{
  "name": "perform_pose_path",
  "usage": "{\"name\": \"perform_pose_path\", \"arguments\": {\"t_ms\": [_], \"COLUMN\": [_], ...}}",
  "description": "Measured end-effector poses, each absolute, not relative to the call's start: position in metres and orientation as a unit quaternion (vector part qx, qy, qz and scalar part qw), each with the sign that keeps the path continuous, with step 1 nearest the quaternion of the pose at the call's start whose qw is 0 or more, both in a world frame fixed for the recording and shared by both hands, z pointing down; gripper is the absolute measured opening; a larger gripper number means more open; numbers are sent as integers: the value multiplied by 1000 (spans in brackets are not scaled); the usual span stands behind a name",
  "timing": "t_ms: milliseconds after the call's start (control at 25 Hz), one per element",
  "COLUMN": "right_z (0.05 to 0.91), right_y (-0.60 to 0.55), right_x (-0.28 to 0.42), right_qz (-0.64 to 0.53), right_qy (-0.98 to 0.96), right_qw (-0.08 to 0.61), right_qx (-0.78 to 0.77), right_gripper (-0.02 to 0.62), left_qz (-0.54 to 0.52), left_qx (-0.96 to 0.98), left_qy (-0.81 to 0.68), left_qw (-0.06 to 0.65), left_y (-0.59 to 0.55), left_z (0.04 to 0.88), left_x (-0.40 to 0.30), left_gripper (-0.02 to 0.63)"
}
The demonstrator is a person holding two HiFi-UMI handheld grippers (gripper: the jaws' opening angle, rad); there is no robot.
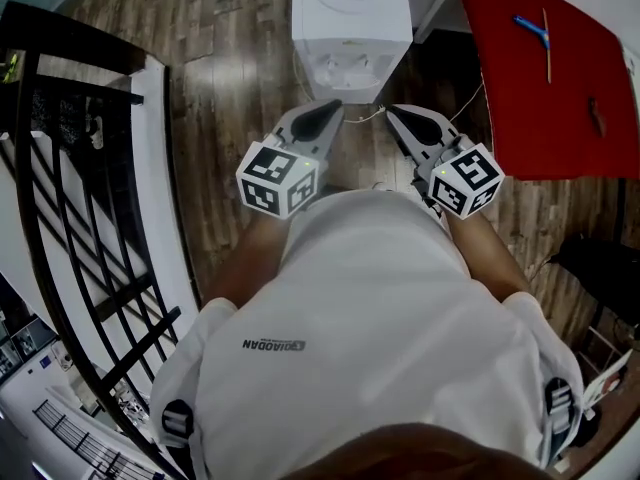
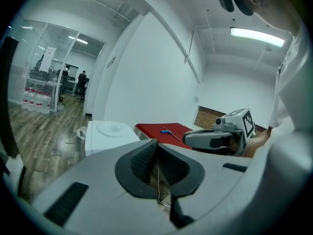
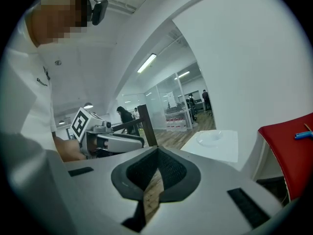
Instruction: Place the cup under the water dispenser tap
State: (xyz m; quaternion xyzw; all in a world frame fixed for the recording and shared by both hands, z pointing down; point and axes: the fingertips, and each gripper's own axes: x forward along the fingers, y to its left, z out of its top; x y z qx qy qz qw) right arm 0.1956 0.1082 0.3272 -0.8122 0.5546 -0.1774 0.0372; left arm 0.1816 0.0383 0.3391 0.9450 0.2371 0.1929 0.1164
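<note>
The white box-shaped plastic water dispenser (image 1: 350, 13) stands on the brown wood-plank floor (image 1: 230, 78), straight ahead of the person in the white shirt (image 1: 370, 298), with its tap recess facing the two grippers. Nearest, the left gripper (image 1: 322, 116) and the right gripper (image 1: 405, 120) are held side by side just short of it, each with its ribbed black jaws pressed together and nothing between them. Farther right is a red-topped table (image 1: 560, 98) with a small blue tool (image 1: 532, 30) lying on it.
</note>
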Motion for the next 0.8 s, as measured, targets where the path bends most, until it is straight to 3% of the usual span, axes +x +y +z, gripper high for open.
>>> {"name": "perform_pose_path", "arguments": {"t_ms": [800], "right_z": [377], "right_y": [178], "right_x": [163], "right_qz": [-244], "right_qy": [567], "right_qw": [49], "right_qx": [-785], "right_gripper": [21], "left_qz": [235], "left_qx": [945], "left_qy": [190], "left_qw": [122], "left_y": [103], "left_z": [366], "left_x": [135], "left_gripper": [-5]}}
